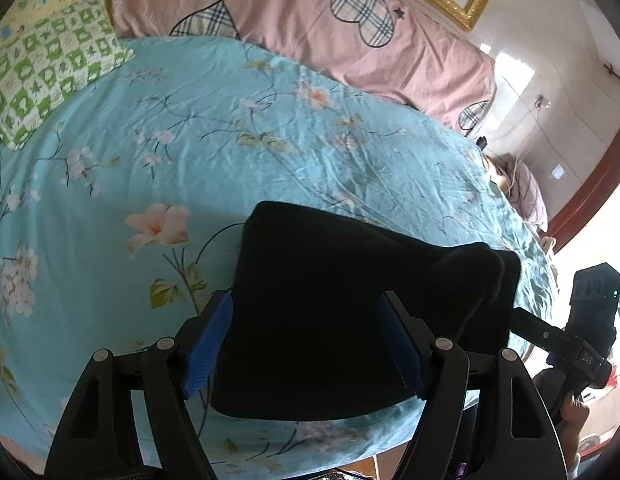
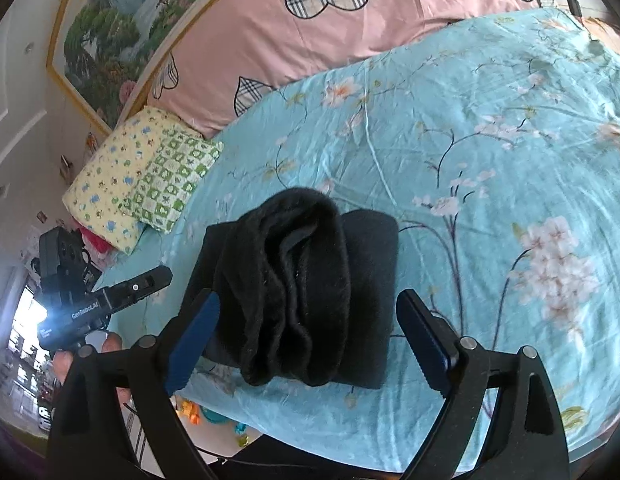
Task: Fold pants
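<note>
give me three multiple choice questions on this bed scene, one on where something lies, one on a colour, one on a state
1. Where do the pants lie?
A. on the blue floral sheet
B. on the pink quilt
C. on the floor

2. What colour are the pants?
A. red
B. black
C. white

3. How do the right gripper fingers stand?
A. clamped on the pants
B. spread apart
C. out of view

Answers:
1 A, sheet shows all around the bundle.
2 B, the cloth is dark throughout.
3 B, both blue pads stand clear either side.

"GenRobot.AI" stands in white on the left gripper [image 2: 144, 280] body.
</note>
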The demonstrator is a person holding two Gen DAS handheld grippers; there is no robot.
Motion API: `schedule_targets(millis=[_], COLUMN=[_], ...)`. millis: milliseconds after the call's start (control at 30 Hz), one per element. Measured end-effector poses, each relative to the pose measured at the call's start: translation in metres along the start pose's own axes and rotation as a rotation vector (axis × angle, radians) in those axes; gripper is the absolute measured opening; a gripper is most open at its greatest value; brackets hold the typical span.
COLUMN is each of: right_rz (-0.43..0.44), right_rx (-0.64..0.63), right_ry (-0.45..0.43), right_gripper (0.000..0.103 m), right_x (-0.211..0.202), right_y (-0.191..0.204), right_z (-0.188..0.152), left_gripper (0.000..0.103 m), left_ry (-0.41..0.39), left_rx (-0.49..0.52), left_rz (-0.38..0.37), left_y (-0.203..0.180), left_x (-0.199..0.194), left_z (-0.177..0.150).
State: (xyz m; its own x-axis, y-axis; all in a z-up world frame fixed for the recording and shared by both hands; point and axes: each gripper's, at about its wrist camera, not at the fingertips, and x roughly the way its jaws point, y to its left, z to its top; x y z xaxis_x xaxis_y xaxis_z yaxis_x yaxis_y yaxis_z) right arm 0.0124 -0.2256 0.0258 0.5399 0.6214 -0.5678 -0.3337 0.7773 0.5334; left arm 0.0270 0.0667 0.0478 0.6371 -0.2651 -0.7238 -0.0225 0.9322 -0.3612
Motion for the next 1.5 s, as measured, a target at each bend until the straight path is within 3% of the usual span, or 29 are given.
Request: schedule_targets(millis=[500, 1333, 1433, 1467, 1500], right_rz=[0.0, 0.054, 0.071, 0.08, 0.089], right_rx=[0.081, 0.094, 0.085, 0.089, 0.098], right_ry=[0.04, 0.047, 0.046, 0.049, 0.052], right_gripper=[0.09, 0.09, 0.086, 0.08, 0.076], right_x=[0.021, 0.032, 0.032, 0.033, 0.034], right_y=[-0.016, -0.029, -0.029, -0.03, -0.031], right_z=[-0.002, -0.003, -0.005, -0.004, -0.004], left_gripper=[0.076, 0.078, 0.069, 0.063, 0.063], left_ry=[0.075, 0.134, 0.138, 0.141, 0.145], left_rx=[-0.063, -0.14, -0.151, -0.155, -0.161], left_rz=[-0.016, -0.073, -0.091, -0.105, -0.115], left_y=[0.024, 0.036, 0.038, 0.038, 0.038], left_x=[0.035, 0.076, 0.079, 0.081, 0.082], left_z=[0.004, 0.01, 0.009, 0.009, 0.009])
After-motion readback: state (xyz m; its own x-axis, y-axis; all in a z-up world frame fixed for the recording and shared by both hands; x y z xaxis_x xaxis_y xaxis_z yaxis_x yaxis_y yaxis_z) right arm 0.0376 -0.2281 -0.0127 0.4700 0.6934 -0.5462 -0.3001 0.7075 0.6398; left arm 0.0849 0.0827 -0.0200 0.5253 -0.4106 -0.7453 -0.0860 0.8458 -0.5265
